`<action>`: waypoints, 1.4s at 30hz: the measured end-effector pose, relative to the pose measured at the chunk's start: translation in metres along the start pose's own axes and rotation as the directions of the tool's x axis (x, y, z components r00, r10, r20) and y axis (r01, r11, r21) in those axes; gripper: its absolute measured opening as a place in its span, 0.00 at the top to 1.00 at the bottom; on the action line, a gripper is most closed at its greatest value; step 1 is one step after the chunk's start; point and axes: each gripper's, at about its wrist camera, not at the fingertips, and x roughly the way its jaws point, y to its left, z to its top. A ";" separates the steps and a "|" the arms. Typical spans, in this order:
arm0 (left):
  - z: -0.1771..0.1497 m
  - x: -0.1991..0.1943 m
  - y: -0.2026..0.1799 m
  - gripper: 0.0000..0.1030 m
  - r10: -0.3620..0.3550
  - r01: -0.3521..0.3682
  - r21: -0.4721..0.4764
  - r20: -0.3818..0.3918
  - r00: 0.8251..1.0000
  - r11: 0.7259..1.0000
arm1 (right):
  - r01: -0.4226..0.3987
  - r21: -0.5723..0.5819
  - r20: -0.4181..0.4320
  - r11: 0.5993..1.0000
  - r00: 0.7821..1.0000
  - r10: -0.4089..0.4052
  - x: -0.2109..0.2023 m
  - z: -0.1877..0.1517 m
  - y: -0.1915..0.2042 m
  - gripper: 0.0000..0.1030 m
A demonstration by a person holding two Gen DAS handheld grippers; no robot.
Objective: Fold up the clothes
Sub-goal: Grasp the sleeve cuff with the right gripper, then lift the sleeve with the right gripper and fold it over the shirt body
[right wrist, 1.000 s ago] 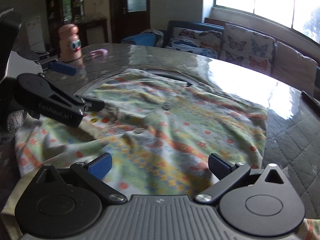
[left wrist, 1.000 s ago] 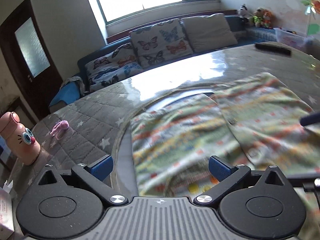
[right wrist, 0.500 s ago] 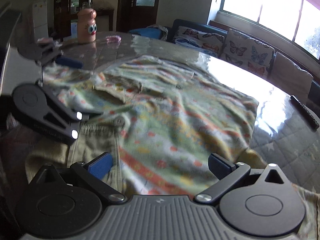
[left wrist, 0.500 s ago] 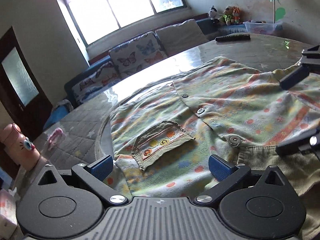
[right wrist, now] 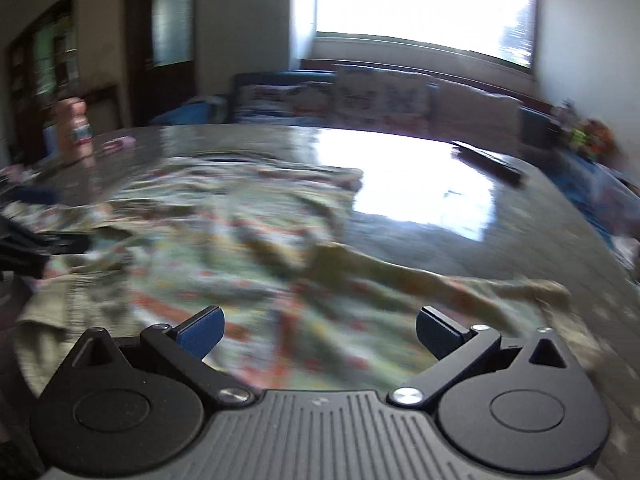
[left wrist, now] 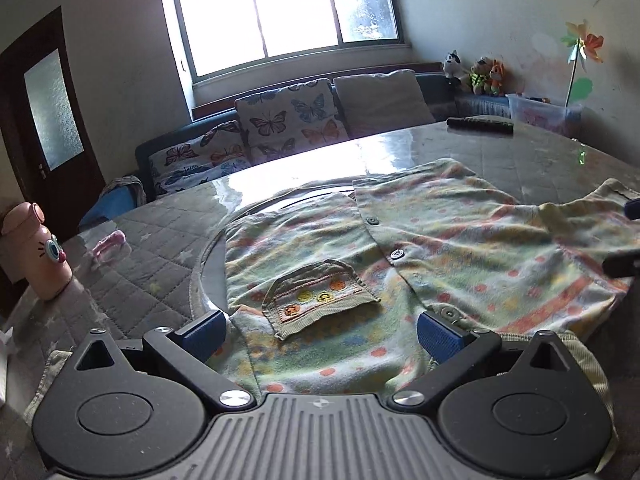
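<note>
Your left gripper (left wrist: 322,330) and right gripper (right wrist: 320,330) both hover with fingers spread wide, gripping nothing. The shirt (left wrist: 420,240) lies flat on the tabletop (left wrist: 420,148), pocket (left wrist: 316,294) up. Right view is blurred.

Shirt (left wrist: 420,248) on table (left wrist: 540,160), bottle (left wrist: 38,252) left, remote (left wrist: 480,125) behind

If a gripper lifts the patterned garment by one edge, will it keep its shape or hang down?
The patterned garment will probably hang limp: it lies in soft wrinkles on the table. It looks thin, so likely light. Its sewn-on pocket and buttons may weigh that part down slightly. On the glossy tabletop it could slide when pushed.
</note>
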 end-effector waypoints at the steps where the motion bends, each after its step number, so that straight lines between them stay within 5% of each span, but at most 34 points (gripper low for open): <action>1: 0.000 -0.001 0.000 0.00 0.000 0.000 -0.003 0.001 1.000 1.000 | 0.021 0.019 -0.001 1.000 1.000 -0.021 0.000 -0.001 -0.008 0.00; 8: -0.002 0.000 -0.001 0.00 0.012 -0.012 -0.021 -0.020 1.000 1.000 | 0.257 0.208 -0.005 0.944 0.965 -0.261 -0.001 -0.008 -0.100 0.00; 12: -0.004 0.000 -0.001 0.00 0.020 -0.021 -0.030 -0.034 0.999 0.999 | 0.307 0.230 -0.031 0.924 0.951 -0.308 0.006 -0.012 -0.127 0.00; 19: -0.006 0.003 -0.001 0.00 0.032 -0.034 -0.034 -0.061 0.998 0.999 | 0.275 0.270 -0.072 0.923 0.961 -0.266 0.020 -0.024 -0.137 0.10; 25: -0.008 0.004 -0.003 0.00 0.026 -0.029 -0.039 -0.073 0.997 0.999 | 0.246 0.270 -0.050 0.931 0.969 -0.241 0.017 -0.023 -0.126 0.35; 30: -0.009 0.002 -0.003 0.00 0.025 -0.028 -0.045 -0.073 0.997 0.999 | 0.195 0.291 -0.034 0.937 0.980 -0.194 0.015 -0.018 -0.123 0.70; 36: -0.011 -0.001 0.001 0.00 0.035 -0.039 -0.058 -0.072 0.997 0.998 | 0.173 0.320 -0.004 0.932 0.983 -0.181 0.011 -0.011 -0.118 0.90; 42: -0.013 -0.004 0.009 0.00 0.053 -0.058 -0.081 -0.069 0.996 0.995 | 0.115 0.317 0.071 0.941 0.987 -0.144 -0.004 0.005 -0.104 0.97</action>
